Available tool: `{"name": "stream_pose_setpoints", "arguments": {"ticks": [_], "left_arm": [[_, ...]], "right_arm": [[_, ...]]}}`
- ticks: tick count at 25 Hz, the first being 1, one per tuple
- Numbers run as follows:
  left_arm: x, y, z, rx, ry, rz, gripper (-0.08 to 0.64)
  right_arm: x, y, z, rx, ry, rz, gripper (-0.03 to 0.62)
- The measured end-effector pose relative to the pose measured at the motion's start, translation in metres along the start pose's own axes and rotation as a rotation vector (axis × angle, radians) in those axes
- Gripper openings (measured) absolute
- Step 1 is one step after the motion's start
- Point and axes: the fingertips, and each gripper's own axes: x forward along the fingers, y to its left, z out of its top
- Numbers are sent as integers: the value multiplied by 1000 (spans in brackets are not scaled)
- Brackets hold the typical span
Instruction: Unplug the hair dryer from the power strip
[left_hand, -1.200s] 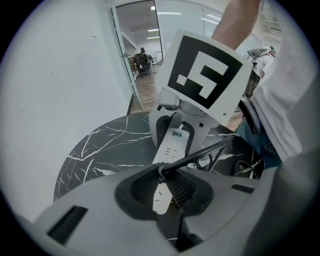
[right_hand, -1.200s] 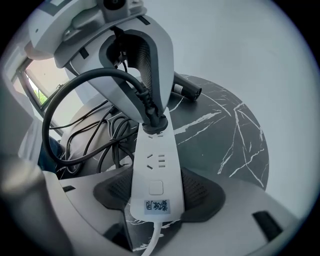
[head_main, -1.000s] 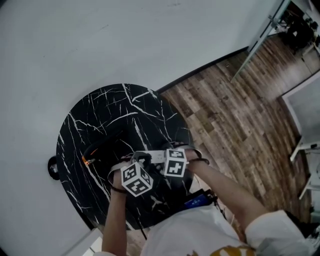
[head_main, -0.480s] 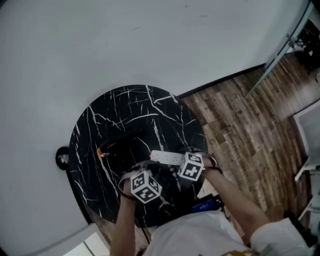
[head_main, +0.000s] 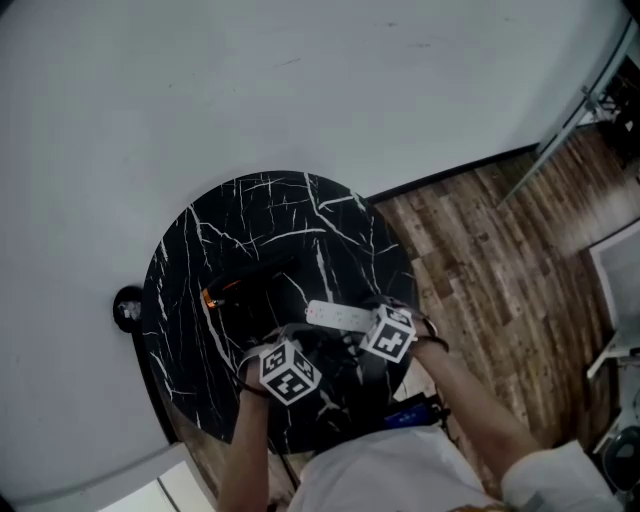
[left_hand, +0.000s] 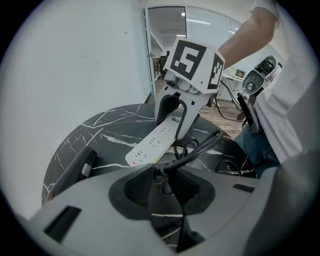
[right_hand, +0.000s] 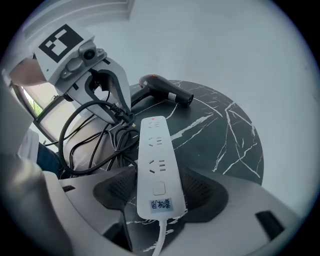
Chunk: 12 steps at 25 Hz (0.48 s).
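From your head camera you see the round black table (head_main: 250, 215). The white power strip (head_main: 335, 316) lies near its close edge, and the hair dryer (head_main: 245, 290) lies apart from it, further left. Your left gripper (head_main: 288, 350) and right gripper (head_main: 375, 325) sit side by side, and their marker cubes cover both sets of jaws here.

Your left gripper view supplies what that one hides. The plug (left_hand: 160, 170) on the end of the black cord (left_hand: 200, 149) sits between your left jaws, which have just been opening. The pads stand apart on either side and do not seem to press it. The plug is out of the power strip, which lies just beyond.

Your right gripper view shows the right jaws clamped on the power strip at its cable end (the end with the button and label). Only here do you see the strip's socket face, the plug's pins at the left fingertips, and the hair dryer lying on its side past the strip's far end.
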Motion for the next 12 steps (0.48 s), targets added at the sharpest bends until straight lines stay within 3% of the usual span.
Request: {"name": "stream_pose_setpoints", "arguments": {"ticks": [4,6,12], "left_arm": [[5,-6,-17,-95,47,-46,162],[6,-9,-24,-89,64,-54,195],[-1,-9,-36,-114,64,-24,196]], "right_arm": [[-16,-5,7,69,-105,-28,270],[-29,-11,4,140,-148,-57,270],[-65,-12,7,257,-330,-122,270]]}}
